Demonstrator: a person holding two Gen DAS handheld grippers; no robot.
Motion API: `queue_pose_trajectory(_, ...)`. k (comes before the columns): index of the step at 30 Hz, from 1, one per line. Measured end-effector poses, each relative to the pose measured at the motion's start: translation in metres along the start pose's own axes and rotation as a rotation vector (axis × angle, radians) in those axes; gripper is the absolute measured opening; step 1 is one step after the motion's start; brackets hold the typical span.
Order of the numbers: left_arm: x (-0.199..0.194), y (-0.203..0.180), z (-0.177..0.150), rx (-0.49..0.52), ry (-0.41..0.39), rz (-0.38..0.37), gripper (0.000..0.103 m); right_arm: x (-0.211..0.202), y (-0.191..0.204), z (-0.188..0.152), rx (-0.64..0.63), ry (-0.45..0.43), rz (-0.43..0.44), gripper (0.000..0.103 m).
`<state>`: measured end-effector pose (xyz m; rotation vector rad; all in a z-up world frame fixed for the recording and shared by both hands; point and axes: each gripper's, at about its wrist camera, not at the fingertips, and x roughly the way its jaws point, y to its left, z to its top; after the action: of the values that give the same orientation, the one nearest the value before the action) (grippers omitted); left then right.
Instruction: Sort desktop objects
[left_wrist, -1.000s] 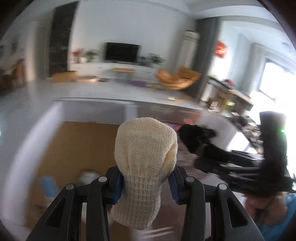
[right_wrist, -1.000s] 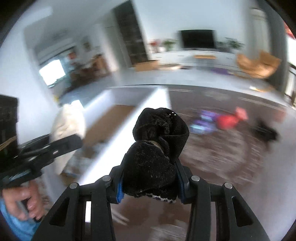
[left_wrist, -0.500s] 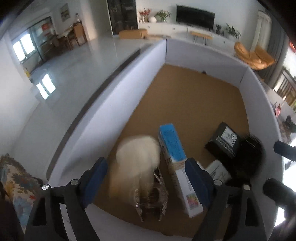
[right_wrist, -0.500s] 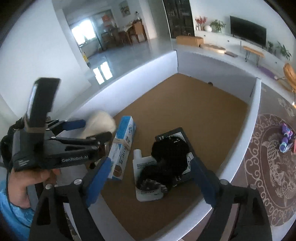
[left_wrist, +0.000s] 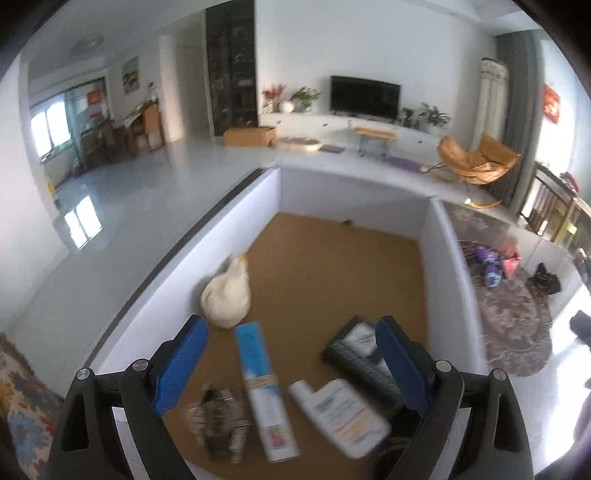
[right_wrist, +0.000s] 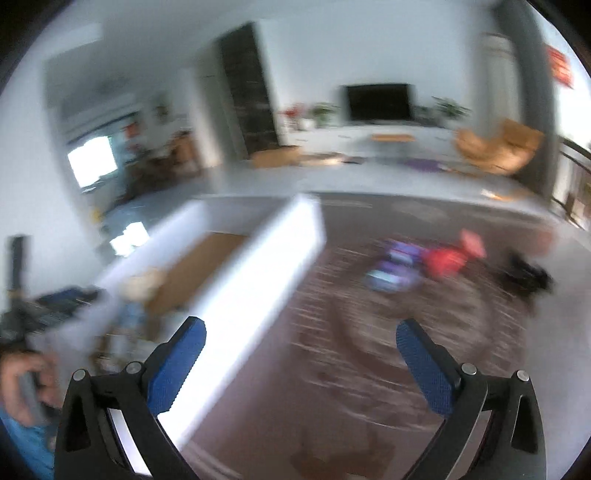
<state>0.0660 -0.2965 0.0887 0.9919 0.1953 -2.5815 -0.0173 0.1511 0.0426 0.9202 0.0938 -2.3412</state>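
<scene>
In the left wrist view, a cream knitted sock (left_wrist: 226, 295) lies on the brown floor of a white-walled bin (left_wrist: 162, 295), against its left wall. My left gripper (left_wrist: 291, 325) hovers above the bin's near end; its jaws are opening and nothing is between them. A dark bundle (left_wrist: 400, 424), perhaps the black sock, peeks out behind its right finger. The right wrist view is blurred. There my right gripper (right_wrist: 301, 326) hangs over the bin's right wall (right_wrist: 251, 295) and a carpet, jaws opening and empty. The left gripper (right_wrist: 48, 306) shows at the left edge.
In the bin's near end lie a long blue-and-white box (left_wrist: 262, 387), a white bottle (left_wrist: 340, 413), a black box (left_wrist: 358, 358) and a striped glittery item (left_wrist: 218, 424). Right of the bin, a patterned carpet (right_wrist: 369, 350) holds purple and red toys (right_wrist: 399, 266). A person's hand (right_wrist: 18, 384) grips the left tool.
Both grippers have opened and let go of their socks. The cream sock dropped into the bin by its left wall. The right view swung from the bin to the carpet.
</scene>
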Motion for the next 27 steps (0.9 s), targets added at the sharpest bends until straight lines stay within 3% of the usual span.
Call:
queue_pose_trajectory(5, -0.029, -0.049, 0.008, 0.042, -0.045, -0.128, 0.093, 0.014, -0.111, -0.049, 0.122, 0.089, -0.262, 0.103)
queue_pose_trajectory(7, -0.044, -0.079, 0.007, 0.077, -0.058, -0.204, 0.093, 0.017, -0.144, -0.064, 0.162, 0.149, -0.319, 0.103)
queue_pose_trajectory(11, -0.072, -0.145, -0.001, 0.151, -0.067, -0.354, 0.093, 0.019, -0.186, -0.08, 0.214, 0.219, -0.35, 0.103)
queue_pose_trajectory(14, -0.086, -0.197, -0.013, 0.199, -0.043, -0.495, 0.103, 0.028, -0.188, -0.079, 0.161, 0.219, -0.361, 0.103)
queue_pose_trajectory(16, -0.082, -0.232, -0.026, 0.233, -0.01, -0.561, 0.103, 0.033, -0.182, -0.073, 0.131, 0.227, -0.357, 0.103)
queue_pose_trajectory(19, -0.055, -0.276, -0.046, 0.277, 0.021, -0.551, 0.103, 0.041, -0.181, -0.066, 0.116, 0.233, -0.337, 0.103)
queue_pose_trajectory(22, -0.012, -0.313, -0.062, 0.31, 0.028, -0.462, 0.103, 0.055, -0.179, -0.063, 0.12, 0.228, -0.342, 0.103)
queue_pose_trajectory(27, 0.058, -0.333, -0.075, 0.271, 0.13, -0.423, 0.103, 0.055, -0.178, -0.063, 0.121, 0.228, -0.345, 0.103)
